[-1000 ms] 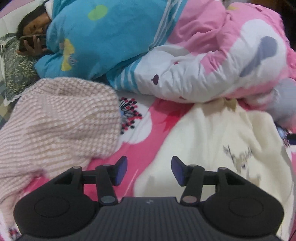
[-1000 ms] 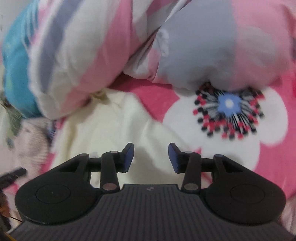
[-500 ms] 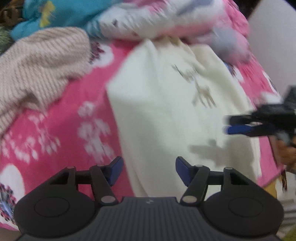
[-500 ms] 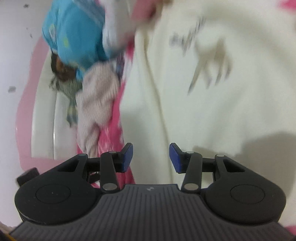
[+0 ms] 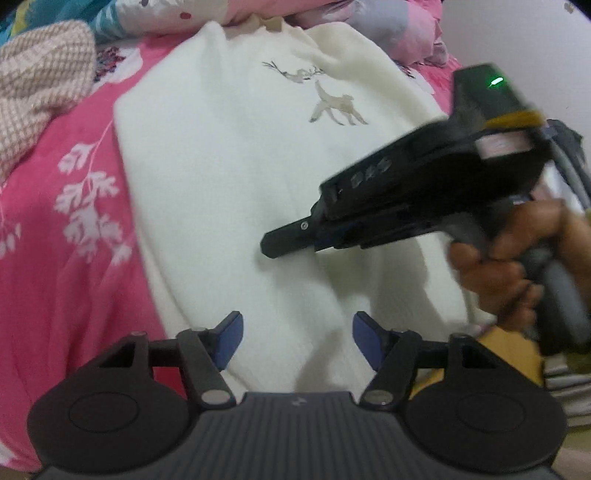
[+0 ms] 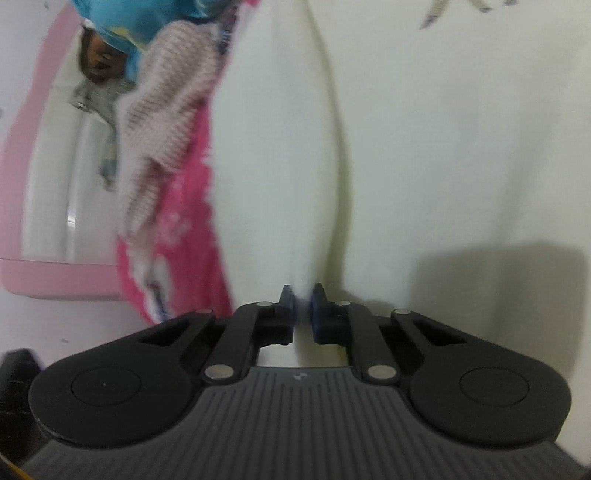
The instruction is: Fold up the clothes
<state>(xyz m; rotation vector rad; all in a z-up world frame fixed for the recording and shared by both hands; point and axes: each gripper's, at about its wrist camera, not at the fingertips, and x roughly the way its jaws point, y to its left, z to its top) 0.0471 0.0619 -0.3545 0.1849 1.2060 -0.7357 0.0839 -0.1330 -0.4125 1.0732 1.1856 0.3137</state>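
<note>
Right then, sweater: we had the cream sweater (image 5: 236,173) spread flat on the pink floral bedsheet (image 5: 70,229), deer print (image 5: 334,105) facing up, collar toward the heaped quilt (image 5: 399,22).
Left claw: our left claw (image 5: 293,341) hovered low over the sweater's near hem, blue pads (image 5: 229,338) wide apart and nothing between them.
Right claw: our right claw (image 6: 303,308) had its jaws pinched together on a raised ridge of the cream knit, a thin fold of fabric caught between the pads; in the left view it reached in from the right side over the sweater's middle.
How it handles: we judged the knit soft, light and floppy; it bunched into a tall pleat where we nipped it, so it would sag and drag rather than keep any shape.
Where to hold: we reckoned an edge or a corner of the hem would serve best, taking both layers, with the two claws well apart so the fold line stays straight.
Risk: a shallow pinch looked likely to slip out.
Neighbours: a pink checked knit (image 5: 40,88) lay beside the sweater on the left, not touching it.
</note>
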